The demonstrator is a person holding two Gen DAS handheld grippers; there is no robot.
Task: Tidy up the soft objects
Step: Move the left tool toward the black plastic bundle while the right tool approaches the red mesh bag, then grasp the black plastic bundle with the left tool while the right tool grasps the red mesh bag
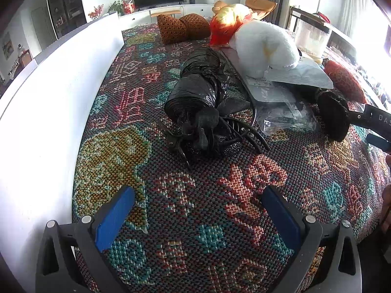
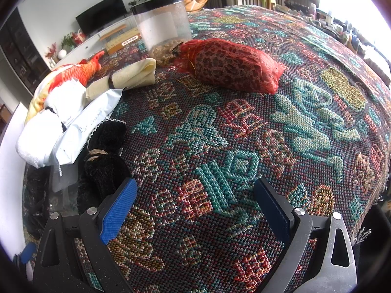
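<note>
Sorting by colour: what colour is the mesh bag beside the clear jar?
Red, netted mesh bag; shows best in the right wrist view.

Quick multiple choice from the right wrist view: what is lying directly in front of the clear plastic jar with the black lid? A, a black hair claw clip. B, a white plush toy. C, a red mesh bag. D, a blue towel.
C: the red mesh bag lies on the woven patterned cloth, its tied end against the base of the clear plastic jar with the black lid.
</note>
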